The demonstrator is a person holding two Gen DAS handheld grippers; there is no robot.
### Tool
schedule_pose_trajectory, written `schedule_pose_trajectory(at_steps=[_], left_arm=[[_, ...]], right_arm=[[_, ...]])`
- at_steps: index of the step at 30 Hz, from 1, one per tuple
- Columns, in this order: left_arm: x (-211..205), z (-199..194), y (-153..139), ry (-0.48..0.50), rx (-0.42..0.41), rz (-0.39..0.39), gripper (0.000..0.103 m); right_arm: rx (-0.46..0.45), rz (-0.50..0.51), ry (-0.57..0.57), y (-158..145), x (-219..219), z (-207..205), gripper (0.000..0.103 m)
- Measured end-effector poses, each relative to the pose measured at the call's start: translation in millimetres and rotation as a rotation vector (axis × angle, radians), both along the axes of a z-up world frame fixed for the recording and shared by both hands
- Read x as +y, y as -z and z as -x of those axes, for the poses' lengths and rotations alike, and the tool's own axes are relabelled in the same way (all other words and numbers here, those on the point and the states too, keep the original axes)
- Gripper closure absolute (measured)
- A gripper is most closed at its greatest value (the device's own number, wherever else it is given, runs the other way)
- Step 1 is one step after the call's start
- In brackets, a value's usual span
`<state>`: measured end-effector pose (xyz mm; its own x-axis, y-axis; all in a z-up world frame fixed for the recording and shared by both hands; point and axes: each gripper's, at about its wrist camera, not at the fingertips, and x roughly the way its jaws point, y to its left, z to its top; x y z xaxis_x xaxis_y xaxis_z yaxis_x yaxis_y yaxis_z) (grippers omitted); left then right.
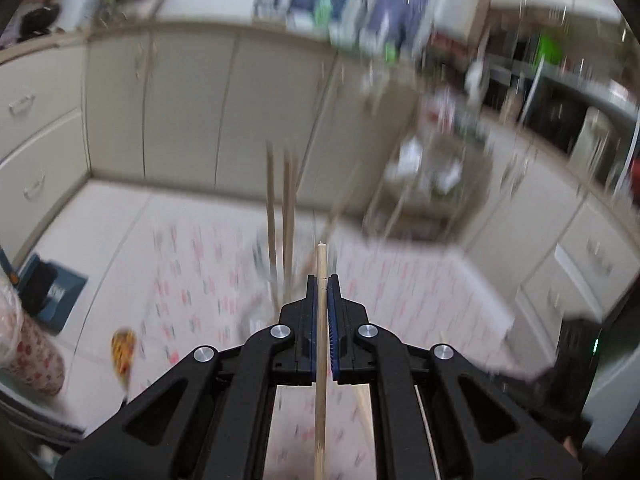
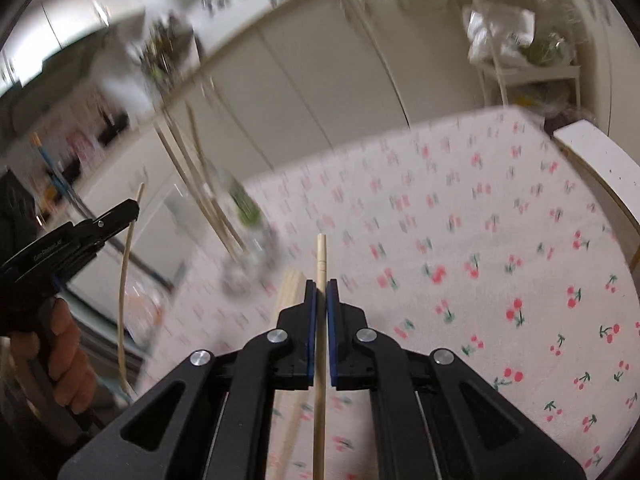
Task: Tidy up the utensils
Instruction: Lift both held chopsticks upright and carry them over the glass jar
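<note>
Both grippers clamped: left gripper (image 1: 322, 280) on one chopstick (image 1: 321, 340), right gripper (image 2: 321, 285) on another chopstick (image 2: 320, 344). Keep yours upright; aim for the holder (image 2: 244, 264) mid-table (image 2: 500, 240).

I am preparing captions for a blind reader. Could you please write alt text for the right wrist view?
The right gripper is shut on a wooden chopstick above a cherry-print tablecloth. At left, a hand holds the left gripper, also shut on a chopstick, and more chopsticks stand in a blurred holder.
</note>
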<state>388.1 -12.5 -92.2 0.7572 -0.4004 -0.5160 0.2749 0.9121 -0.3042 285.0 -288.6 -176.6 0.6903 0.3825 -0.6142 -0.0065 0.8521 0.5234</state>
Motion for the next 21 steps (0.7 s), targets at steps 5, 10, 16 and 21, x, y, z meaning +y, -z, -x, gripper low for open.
schedule_pose_trajectory(at_steps=[5,10,16,21], left_arm=[[13.2,-14.2,-38.0,-0.135,-0.172,0.106,0.098],[16.8,-34.6,-51.7,-0.257,-0.275,0.173,0.098],[17.0,-58.3,-57.7,-0.366,-0.366,0.195,0.098],[12.1,-67.9,-60.0,-0.406,-0.436,0.179,0.098]], right_arm=[[-0.145,-0.014,0.052,-36.3,8.3,4.4,0.097],[-0.223,-0.01,0.075,-53.2,13.0,4.6,0.097],[-0.254,-0.003,0.072,-53.3,13.6,-2.3,0.097],[-0.275,-0.011,0.084,-48.6,15.3,-3.1,0.097]])
